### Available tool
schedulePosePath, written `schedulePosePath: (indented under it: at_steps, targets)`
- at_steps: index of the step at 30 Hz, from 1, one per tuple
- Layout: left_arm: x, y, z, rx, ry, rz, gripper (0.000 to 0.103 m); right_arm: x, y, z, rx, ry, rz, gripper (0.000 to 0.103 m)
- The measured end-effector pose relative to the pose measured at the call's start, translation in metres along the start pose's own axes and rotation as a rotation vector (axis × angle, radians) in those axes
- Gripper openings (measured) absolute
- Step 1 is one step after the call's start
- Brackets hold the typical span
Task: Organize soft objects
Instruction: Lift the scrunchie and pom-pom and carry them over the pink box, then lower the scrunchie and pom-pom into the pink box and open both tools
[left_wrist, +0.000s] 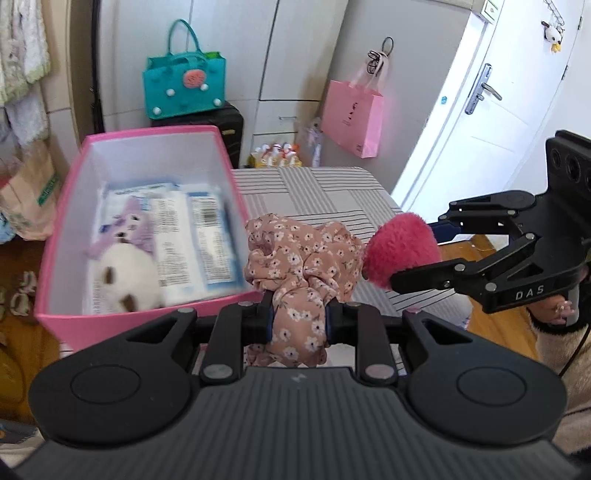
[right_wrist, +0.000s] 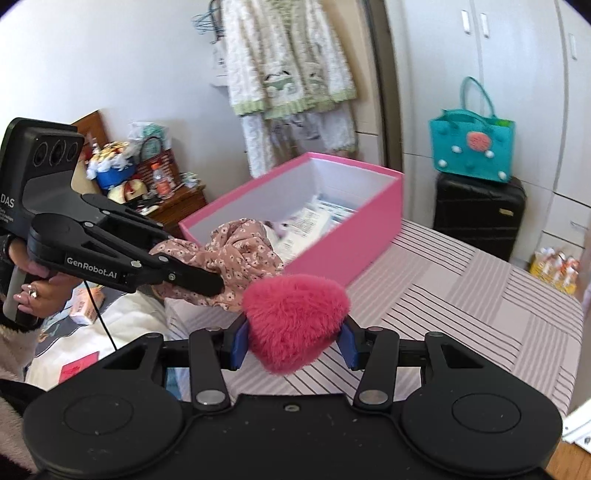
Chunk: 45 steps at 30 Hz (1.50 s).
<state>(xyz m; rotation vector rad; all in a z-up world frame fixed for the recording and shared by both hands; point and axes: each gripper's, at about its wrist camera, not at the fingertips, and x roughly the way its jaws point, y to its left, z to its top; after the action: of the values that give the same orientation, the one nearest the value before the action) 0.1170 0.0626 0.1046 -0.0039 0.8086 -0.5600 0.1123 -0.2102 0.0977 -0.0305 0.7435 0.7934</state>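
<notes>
Bedroom setting: striped bedspread (right_wrist: 461, 295) with an open pink box (left_wrist: 55, 236) standing on it, white wardrobes behind, a teal bag (right_wrist: 471, 147) on a black suitcase (right_wrist: 478, 214), a pink paper bag (left_wrist: 352, 116) hanging near the door.

Left gripper (left_wrist: 298, 317): jaws pinched hard together on a floral fabric scrunchie (left_wrist: 303, 258), which bunches up above the fingers and hangs a little below them. Held clear of the bed, just beside the box's near right corner.

Right gripper (right_wrist: 293, 341): jaws part-way apart, filled by a fluffy magenta heart-shaped plush (right_wrist: 295, 317) — the blue pads (right_wrist: 239, 341) press on its sides, so it is gripped, not loose. In the left wrist view it sits to the right of the scrunchie, nearly touching it, over the bedspread.

Box contents: blue-and-white printed packets (left_wrist: 199, 236) and a white-and-purple plush toy (left_wrist: 125, 273); image there is blurred.

Step, as judged: both soft items are picked and in carry toward the box; neither is over the opening yet.

Next move calls for: bring the left gripper over the rim first — it is the nearer — open above free space beside the plush toy, then clear out so the right can follow without the two grippers colliding.
</notes>
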Motion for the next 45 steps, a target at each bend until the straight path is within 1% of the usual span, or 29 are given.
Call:
schedulePosePath:
  at_steps: [7, 8, 10, 13, 15, 18, 20, 24, 28, 31, 33, 36, 40, 41, 42, 43, 44, 45]
  targets:
    - [-0.036, 0.019, 0.000, 0.039, -0.059, 0.084, 0.022, 0.013, 0.026, 0.026, -0.073, -0.016, 0.043, 0.054]
    - [-0.038, 0.024, 0.000, 0.043, -0.076, 0.093, 0.022, 0.016, 0.028, 0.029, -0.079, -0.025, 0.043, 0.054]
    - [-0.038, 0.036, -0.002, 0.019, -0.101, 0.120, 0.022, 0.025, 0.032, 0.035, -0.096, -0.052, 0.027, 0.054]
    - [-0.033, 0.062, -0.002, -0.036, -0.110, 0.145, 0.022, 0.046, 0.031, 0.041, -0.106, -0.066, -0.006, 0.054]
    - [-0.026, 0.076, 0.000, -0.050, -0.108, 0.167, 0.022, 0.059, 0.030, 0.045, -0.114, -0.067, -0.020, 0.054]
    - [-0.013, 0.090, 0.008, -0.042, -0.108, 0.207, 0.022, 0.078, 0.025, 0.054, -0.132, -0.079, -0.065, 0.054]
    - [-0.005, 0.096, 0.014, -0.030, -0.126, 0.210, 0.023, 0.091, 0.021, 0.061, -0.147, -0.087, -0.106, 0.054]
    - [0.014, 0.104, 0.033, -0.003, -0.163, 0.211, 0.023, 0.121, 0.007, 0.086, -0.149, -0.078, -0.157, 0.054]
    - [0.036, 0.119, 0.053, -0.024, -0.144, 0.191, 0.023, 0.151, -0.006, 0.108, -0.165, -0.057, -0.198, 0.054]
    - [0.055, 0.130, 0.066, -0.025, -0.112, 0.224, 0.023, 0.174, -0.011, 0.117, -0.203, -0.025, -0.250, 0.054]
    - [0.067, 0.134, 0.075, -0.010, -0.087, 0.246, 0.023, 0.189, -0.015, 0.121, -0.222, 0.010, -0.269, 0.054]
    - [0.085, 0.141, 0.090, -0.016, -0.071, 0.242, 0.023, 0.209, -0.020, 0.124, -0.234, 0.058, -0.304, 0.054]
    - [0.093, 0.146, 0.100, -0.005, -0.070, 0.254, 0.024, 0.225, -0.019, 0.127, -0.273, 0.068, -0.350, 0.054]
    - [0.094, 0.147, 0.102, -0.007, -0.071, 0.255, 0.025, 0.228, -0.018, 0.127, -0.298, 0.072, -0.370, 0.056]
    - [0.096, 0.149, 0.104, -0.010, -0.068, 0.254, 0.025, 0.232, -0.017, 0.127, -0.324, 0.091, -0.377, 0.061]
    - [0.098, 0.150, 0.105, -0.015, -0.064, 0.251, 0.025, 0.235, -0.019, 0.128, -0.340, 0.103, -0.382, 0.063]
    - [0.102, 0.152, 0.107, -0.020, -0.062, 0.249, 0.025, 0.236, -0.021, 0.128, -0.342, 0.104, -0.391, 0.067]
    - [0.103, 0.152, 0.106, -0.020, -0.061, 0.249, 0.025, 0.236, -0.022, 0.129, -0.337, 0.104, -0.393, 0.068]
